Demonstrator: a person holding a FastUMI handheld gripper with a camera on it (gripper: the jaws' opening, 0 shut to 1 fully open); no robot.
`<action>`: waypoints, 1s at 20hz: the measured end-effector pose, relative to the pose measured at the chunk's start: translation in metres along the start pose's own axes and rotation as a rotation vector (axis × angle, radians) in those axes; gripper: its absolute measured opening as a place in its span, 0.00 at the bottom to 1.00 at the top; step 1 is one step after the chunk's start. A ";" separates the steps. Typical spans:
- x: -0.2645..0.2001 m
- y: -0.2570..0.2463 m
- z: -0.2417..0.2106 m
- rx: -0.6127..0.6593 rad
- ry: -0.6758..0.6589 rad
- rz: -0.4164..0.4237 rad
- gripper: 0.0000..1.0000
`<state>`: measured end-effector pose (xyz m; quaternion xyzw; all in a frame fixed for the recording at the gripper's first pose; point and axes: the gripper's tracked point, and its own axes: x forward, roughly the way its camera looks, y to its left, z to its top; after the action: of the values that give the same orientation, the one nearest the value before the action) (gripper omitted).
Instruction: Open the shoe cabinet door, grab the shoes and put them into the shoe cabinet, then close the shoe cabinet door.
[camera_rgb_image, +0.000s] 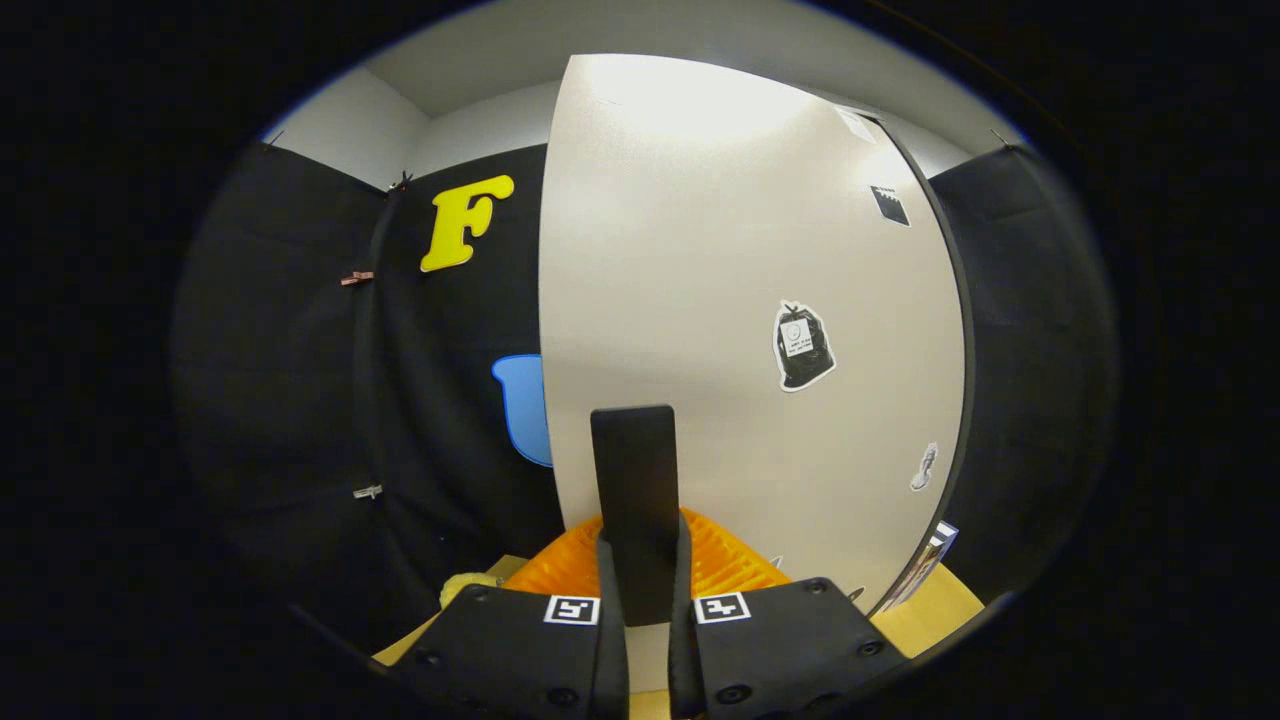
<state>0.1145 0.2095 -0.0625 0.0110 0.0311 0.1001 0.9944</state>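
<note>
gripper (640, 590) clenched on black door handle (633, 500), its long axis upright; white cabinet door (740, 300) directly ahead.

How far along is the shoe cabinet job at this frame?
Done: nothing confirmable. In hand: the gripper is closed on the black handle of the white cabinet door just ahead. Left: unclear whether this is the opening or the closing pull, so shoe placement may remain.

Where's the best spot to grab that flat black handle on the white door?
Pinch the flat black handle on the white door low down, head-on, one finger on each side: it stands upright and narrow. The gripper clamps it that way.
</note>
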 end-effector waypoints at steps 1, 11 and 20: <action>-0.007 -0.003 0.001 0.000 -0.001 0.012 0.20; -0.073 -0.040 0.003 0.030 0.013 0.098 0.19; -0.124 -0.093 0.008 0.020 0.032 0.071 0.19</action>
<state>0.0120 0.0934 -0.0498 0.0207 0.0474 0.1352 0.9895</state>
